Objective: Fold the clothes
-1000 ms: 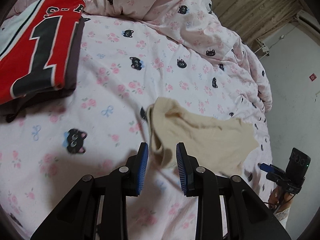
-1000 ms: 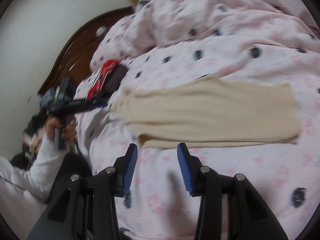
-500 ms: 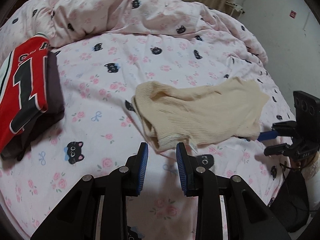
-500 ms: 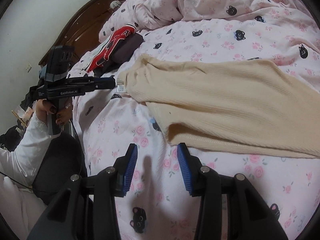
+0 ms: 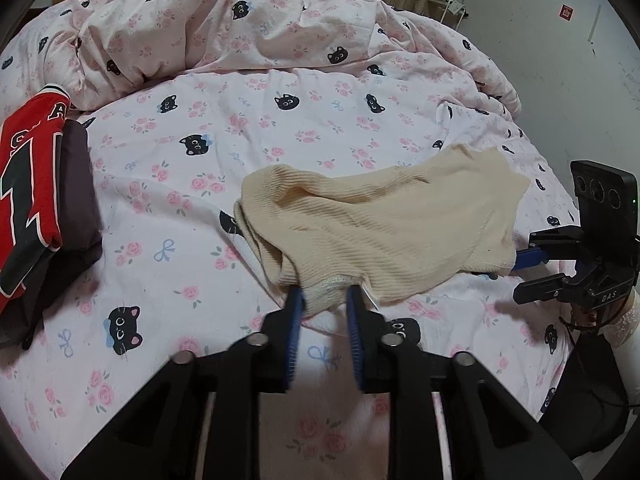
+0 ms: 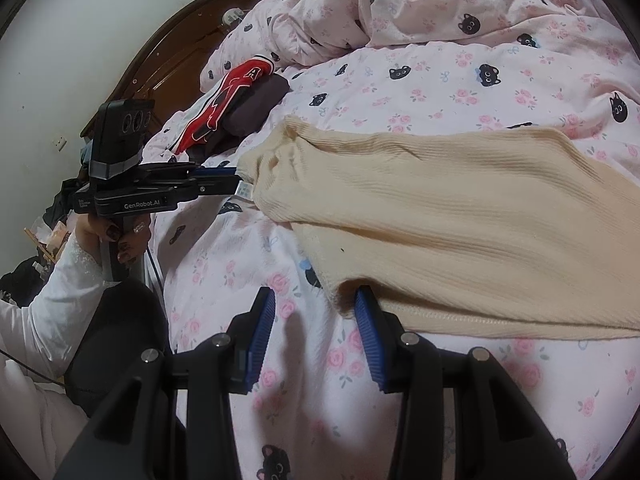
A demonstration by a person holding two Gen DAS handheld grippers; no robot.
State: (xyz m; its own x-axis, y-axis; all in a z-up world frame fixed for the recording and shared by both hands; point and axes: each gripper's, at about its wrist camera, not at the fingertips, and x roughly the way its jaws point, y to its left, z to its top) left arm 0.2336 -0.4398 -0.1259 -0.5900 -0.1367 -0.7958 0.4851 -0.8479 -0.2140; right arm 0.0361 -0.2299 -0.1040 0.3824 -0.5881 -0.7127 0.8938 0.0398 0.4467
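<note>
Left wrist view is showing me the cream ribbed garment (image 5: 380,232) lying across the pink bedsheet (image 5: 240,128), with its long axis running from my left gripper (image 5: 322,300) toward my right gripper (image 5: 532,258). I am closing the left jaws now, and a bunched edge of the knit with its small white label is sitting between the blue pads; in the right wrist view the left gripper (image 6: 240,180) is looking nearly pressed together on that same end. So the left hand is the nearer one to the collar-like end, and the garment is stretching away from it to the right. My right gripper (image 6: 316,300) is standing spread, with the near corner of the cream garment (image 6: 460,216) lying just at the inner face of its right pad, the left pad over bare sheet; I am judging it is not pinching yet. The folded red jersey (image 5: 28,192) on the dark garment (image 5: 80,200) is lying well apart, to the left.
</note>
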